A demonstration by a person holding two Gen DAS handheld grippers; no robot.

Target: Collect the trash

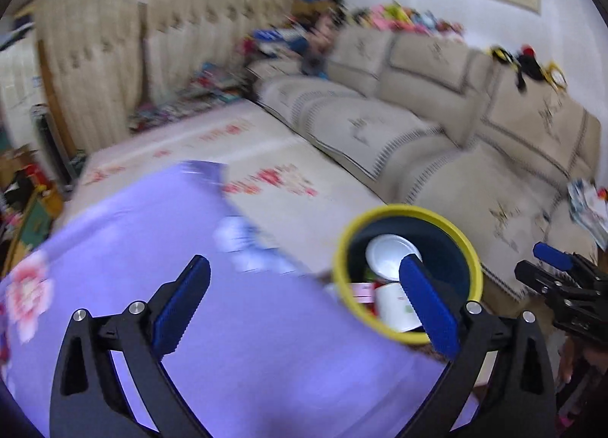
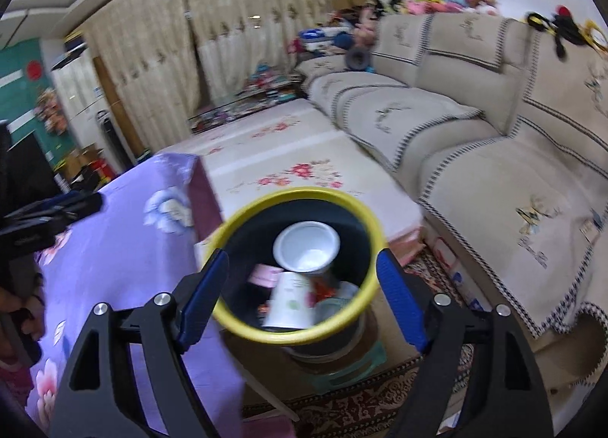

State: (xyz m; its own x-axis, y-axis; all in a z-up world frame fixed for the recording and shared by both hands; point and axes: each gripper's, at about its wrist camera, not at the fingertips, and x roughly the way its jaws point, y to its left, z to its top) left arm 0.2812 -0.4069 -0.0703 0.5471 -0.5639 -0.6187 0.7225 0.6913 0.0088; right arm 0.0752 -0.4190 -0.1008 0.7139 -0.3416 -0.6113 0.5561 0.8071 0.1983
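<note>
A dark bin with a yellow rim (image 2: 243, 215) stands beside the purple-clothed table and holds a white bowl (image 2: 306, 246), a white paper cup (image 2: 290, 297) and other scraps. The bin also shows in the left wrist view (image 1: 342, 244), with the bowl (image 1: 387, 255) and cup (image 1: 395, 305) inside. My right gripper (image 2: 302, 297) is open and empty, hovering right above the bin's mouth. My left gripper (image 1: 304, 301) is open and empty over the table's edge, left of the bin. The right gripper shows at the left view's right edge (image 1: 562, 270).
A purple flowered tablecloth (image 1: 228, 343) covers the table at left. A beige sofa (image 2: 494, 156) runs along the right. A cream flowered mat (image 2: 288, 149) lies behind the bin. Toys and clutter pile at the far end. A patterned rug (image 2: 372, 400) is underfoot.
</note>
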